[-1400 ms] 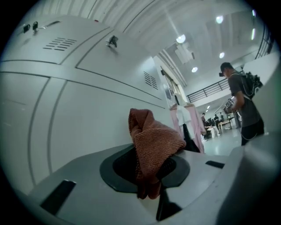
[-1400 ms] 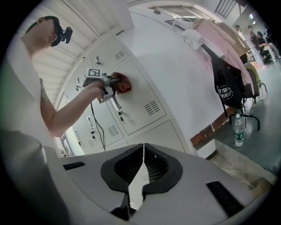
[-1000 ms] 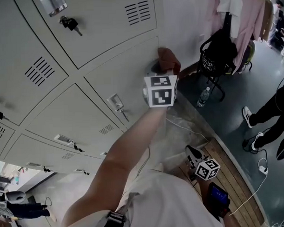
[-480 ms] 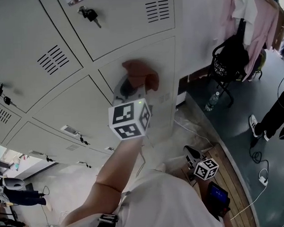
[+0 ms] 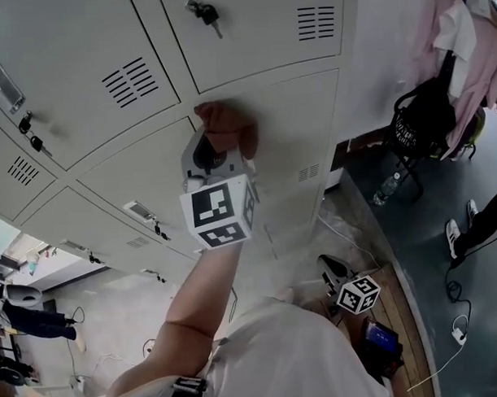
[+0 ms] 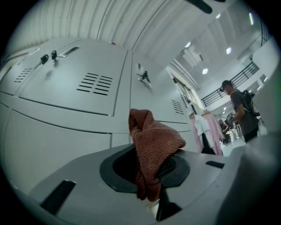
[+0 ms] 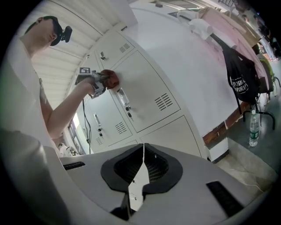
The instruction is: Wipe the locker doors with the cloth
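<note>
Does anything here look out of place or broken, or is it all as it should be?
Nothing looks broken or spilled. The locker doors are shut. Small oddities only: keys hang in a lock, and a water bottle stands on the floor. The brown cloth is bunched in the left gripper's jaws.

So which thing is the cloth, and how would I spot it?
Look at the big wall of pale grey lockers. The left gripper, with its black-and-white marker cube, is held up near one door. The cloth is the crumpled reddish-brown bundle pinched in its fingers, the only rust-coloured thing there.
</note>
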### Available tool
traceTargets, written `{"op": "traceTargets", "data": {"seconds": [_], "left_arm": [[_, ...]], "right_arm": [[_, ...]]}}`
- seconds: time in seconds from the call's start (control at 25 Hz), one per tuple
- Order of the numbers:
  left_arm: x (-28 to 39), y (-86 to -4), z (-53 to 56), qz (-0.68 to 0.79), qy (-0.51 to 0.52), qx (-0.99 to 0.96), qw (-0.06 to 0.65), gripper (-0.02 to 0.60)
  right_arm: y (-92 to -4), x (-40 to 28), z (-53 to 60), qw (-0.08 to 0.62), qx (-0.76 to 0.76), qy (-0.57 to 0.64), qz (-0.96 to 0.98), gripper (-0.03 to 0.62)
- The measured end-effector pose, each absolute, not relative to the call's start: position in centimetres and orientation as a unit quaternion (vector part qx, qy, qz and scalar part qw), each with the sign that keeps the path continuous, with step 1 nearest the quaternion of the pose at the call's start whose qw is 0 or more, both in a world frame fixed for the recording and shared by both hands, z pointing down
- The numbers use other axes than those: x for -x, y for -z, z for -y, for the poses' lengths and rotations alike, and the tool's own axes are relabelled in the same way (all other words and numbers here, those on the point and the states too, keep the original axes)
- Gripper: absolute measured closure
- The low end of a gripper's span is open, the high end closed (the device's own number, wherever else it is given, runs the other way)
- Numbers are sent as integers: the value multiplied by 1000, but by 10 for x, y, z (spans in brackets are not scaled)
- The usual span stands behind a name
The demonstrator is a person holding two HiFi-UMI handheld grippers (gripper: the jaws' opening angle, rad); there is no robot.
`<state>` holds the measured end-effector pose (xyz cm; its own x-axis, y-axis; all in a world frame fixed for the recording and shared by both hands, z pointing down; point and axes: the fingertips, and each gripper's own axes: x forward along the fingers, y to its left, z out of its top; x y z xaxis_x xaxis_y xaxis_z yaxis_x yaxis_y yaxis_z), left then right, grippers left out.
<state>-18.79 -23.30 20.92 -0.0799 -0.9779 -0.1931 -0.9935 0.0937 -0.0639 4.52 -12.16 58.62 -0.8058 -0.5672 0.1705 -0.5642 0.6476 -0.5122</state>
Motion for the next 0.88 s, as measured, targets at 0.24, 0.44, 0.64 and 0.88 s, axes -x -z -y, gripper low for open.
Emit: {"op": "traceTargets", "data": {"seconds": [0.24, 0.44, 0.64, 0.88], "left_arm": [[112, -193, 282, -697, 7, 702, 147, 505], [54, -175, 323, -670, 43, 719, 179, 505], [4, -180, 352, -653, 88, 725, 201, 505], [-23, -282, 366, -623, 222, 717, 222, 505]], "right_arm": [[-589, -72, 112, 17, 352, 287, -891, 574], [-589, -100, 107, 40, 393, 291, -871, 574], [-592, -121, 99, 51, 417, 297, -858, 574], [-596, -129, 89, 56, 425, 305, -851, 574]]}}
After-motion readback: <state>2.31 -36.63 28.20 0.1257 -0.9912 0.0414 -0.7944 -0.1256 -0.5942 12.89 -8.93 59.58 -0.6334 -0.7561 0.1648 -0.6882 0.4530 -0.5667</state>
